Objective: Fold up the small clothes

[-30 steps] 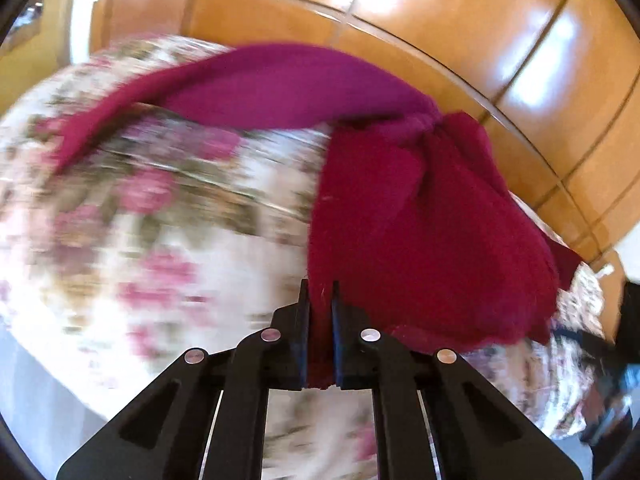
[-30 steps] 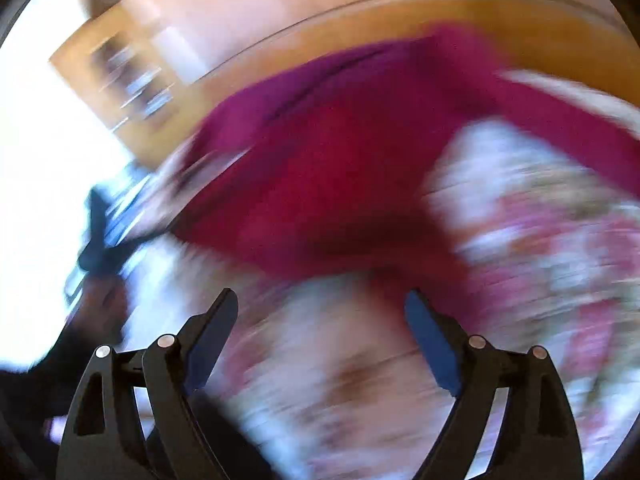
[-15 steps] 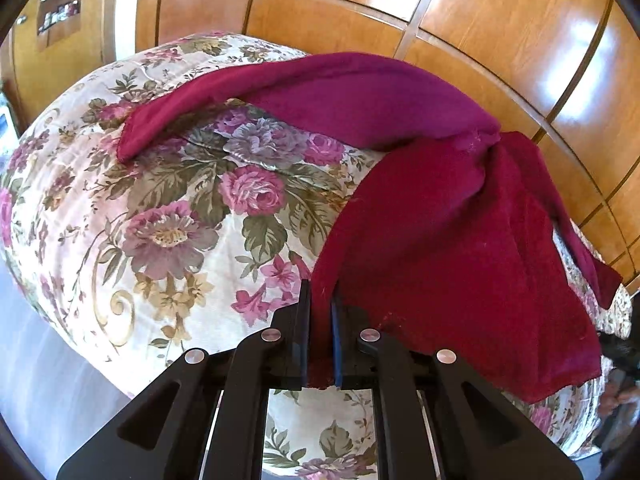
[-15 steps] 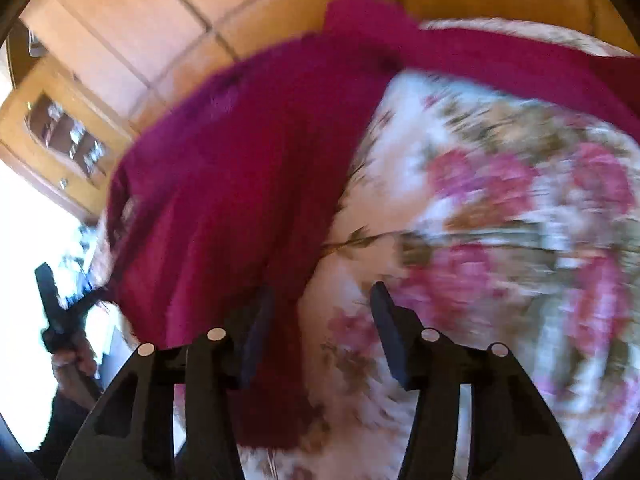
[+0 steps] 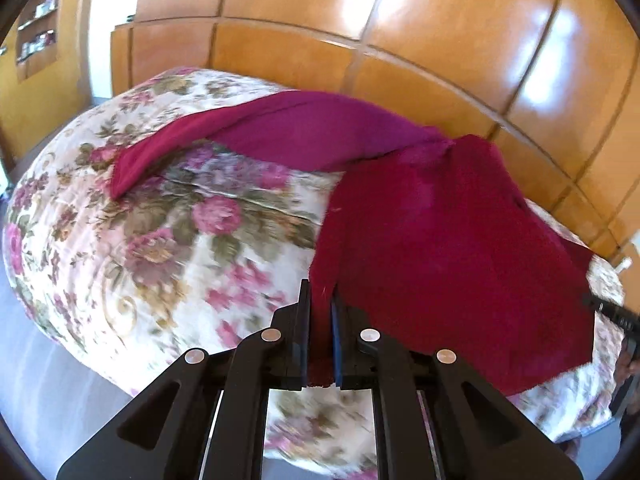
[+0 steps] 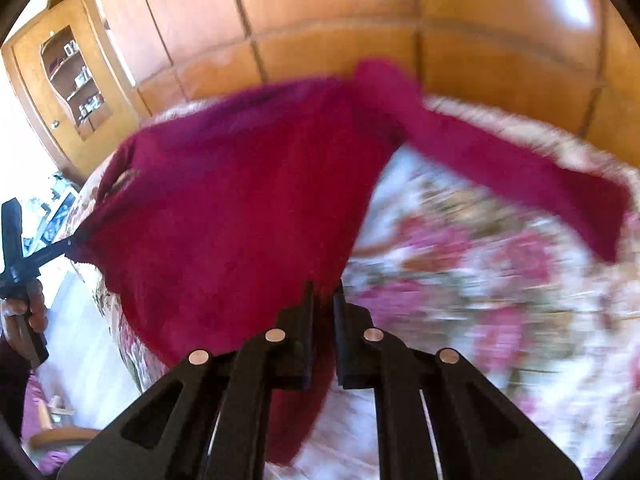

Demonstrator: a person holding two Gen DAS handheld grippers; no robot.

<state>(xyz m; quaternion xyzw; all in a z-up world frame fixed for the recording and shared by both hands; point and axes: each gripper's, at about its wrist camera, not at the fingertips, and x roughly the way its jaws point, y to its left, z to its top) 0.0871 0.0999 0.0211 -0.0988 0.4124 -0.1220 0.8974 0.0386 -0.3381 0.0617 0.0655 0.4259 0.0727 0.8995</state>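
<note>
A magenta long-sleeved garment [image 5: 448, 232] is being held over a floral bedspread [image 5: 152, 240], in front of a wooden headboard [image 5: 280, 52]. Its hem edge is being pinched between the clenched fingers of the left gripper [image 5: 320, 300]. Another edge of the garment [image 6: 224, 216] is being clamped by the right gripper [image 6: 323, 300], its fingers drawn together on the cloth. One sleeve [image 5: 168, 148] is being left trailing across the bedspread [image 6: 480, 280].
</note>
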